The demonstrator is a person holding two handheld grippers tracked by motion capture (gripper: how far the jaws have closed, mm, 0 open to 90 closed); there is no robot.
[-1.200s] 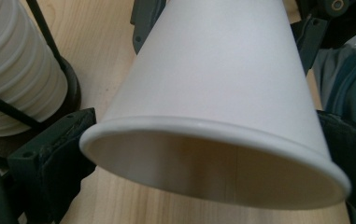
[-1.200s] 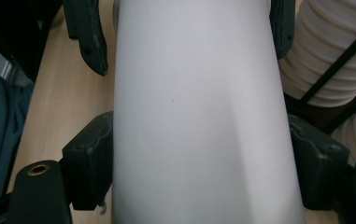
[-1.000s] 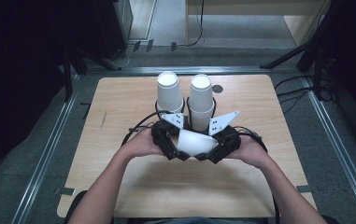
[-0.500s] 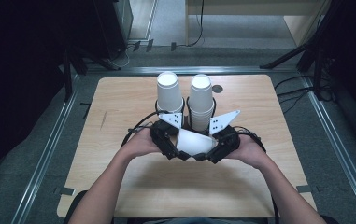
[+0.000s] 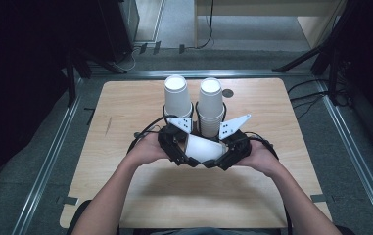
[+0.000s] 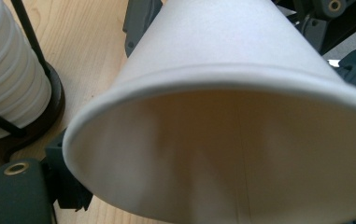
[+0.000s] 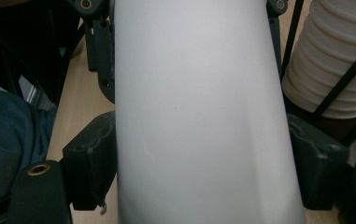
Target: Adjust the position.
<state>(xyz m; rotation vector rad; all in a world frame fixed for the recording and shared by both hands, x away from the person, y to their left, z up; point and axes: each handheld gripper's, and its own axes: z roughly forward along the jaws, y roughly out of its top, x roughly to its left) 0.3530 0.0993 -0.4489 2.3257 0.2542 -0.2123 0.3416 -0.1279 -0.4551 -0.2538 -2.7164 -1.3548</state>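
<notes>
We see a white paper cup [image 7: 203, 116] clamped between our right gripper's [image 7: 202, 161] two black jaws, above the wooden desk [image 7: 80, 112]; stacked cups [image 7: 330, 70] stand at right.

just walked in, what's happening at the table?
A person holds one white paper cup sideways between two handheld grippers, above the wooden table. The right gripper clamps the cup's body; the left gripper is at its open rim, jaws just been closing. Behind stand two cup stacks in wire holders.

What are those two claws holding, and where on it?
A paper cup lying sideways: the right claw clamps its body, the left claw is at its open rim.
</notes>
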